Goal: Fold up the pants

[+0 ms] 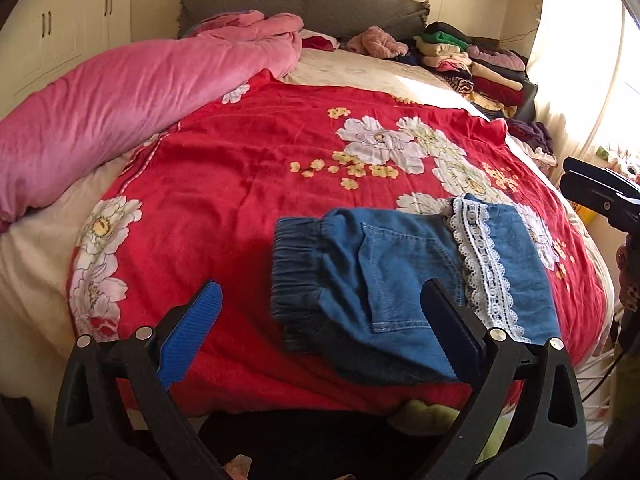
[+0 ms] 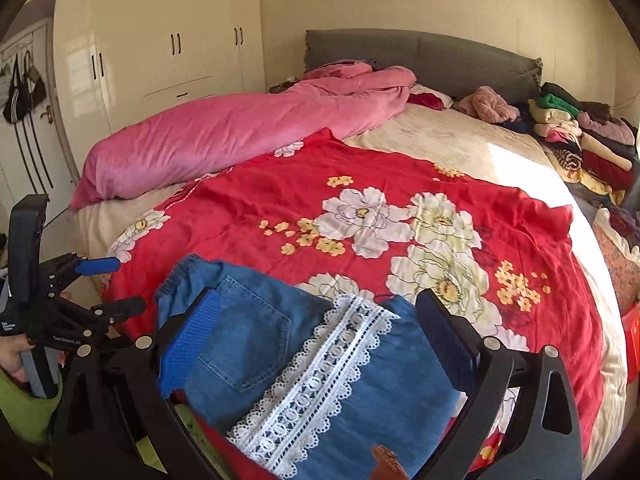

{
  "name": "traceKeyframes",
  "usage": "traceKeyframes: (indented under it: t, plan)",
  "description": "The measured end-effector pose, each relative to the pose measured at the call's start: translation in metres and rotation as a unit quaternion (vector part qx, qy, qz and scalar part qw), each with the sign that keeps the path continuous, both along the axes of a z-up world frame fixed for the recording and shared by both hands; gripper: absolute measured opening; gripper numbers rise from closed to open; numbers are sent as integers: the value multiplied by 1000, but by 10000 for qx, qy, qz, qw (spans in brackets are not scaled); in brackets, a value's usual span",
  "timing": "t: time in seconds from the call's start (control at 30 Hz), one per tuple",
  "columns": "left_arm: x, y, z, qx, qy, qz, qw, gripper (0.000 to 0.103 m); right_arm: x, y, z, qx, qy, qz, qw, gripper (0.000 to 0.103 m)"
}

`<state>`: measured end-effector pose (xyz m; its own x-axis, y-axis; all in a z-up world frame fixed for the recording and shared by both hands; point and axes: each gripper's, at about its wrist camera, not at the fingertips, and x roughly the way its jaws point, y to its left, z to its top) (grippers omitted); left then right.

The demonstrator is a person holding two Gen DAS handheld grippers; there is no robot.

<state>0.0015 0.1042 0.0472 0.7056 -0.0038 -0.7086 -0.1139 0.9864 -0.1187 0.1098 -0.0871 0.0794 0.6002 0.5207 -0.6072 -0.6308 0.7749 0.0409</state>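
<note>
One red floral bedspread (image 1: pixel 248 168) covers the bed, beside cream wardrobes (image 2: pixel 160 52).

I'm in a bedroom at home. A bed (image 2: pixel 460 148) fills my view, with a grey headboard (image 2: pixel 420 60), a red flowered sheet (image 2: pixel 248 216) and a pink quilt (image 2: pixel 224 132) bunched along one side. Stacks of folded clothes (image 2: pixel 580 140) sit by the headboard. Cream wardrobes (image 2: pixel 160 52) line the wall, bags (image 2: pixel 24 92) hang by a door, and a lit curtain (image 1: pixel 576 80) hangs beside the bed.
</note>
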Motion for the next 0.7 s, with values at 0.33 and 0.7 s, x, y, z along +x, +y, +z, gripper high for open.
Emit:
traceKeyframes:
  t: [0.33,0.7]
  plan:
    - [4,20,-31,-304,294,115,9990,93,11,48,-18,-236,195,501,9983,98]
    - [13,25,-63,-766,436,74,9961,79,27,116,-46,-534,589,1362,9875,98]
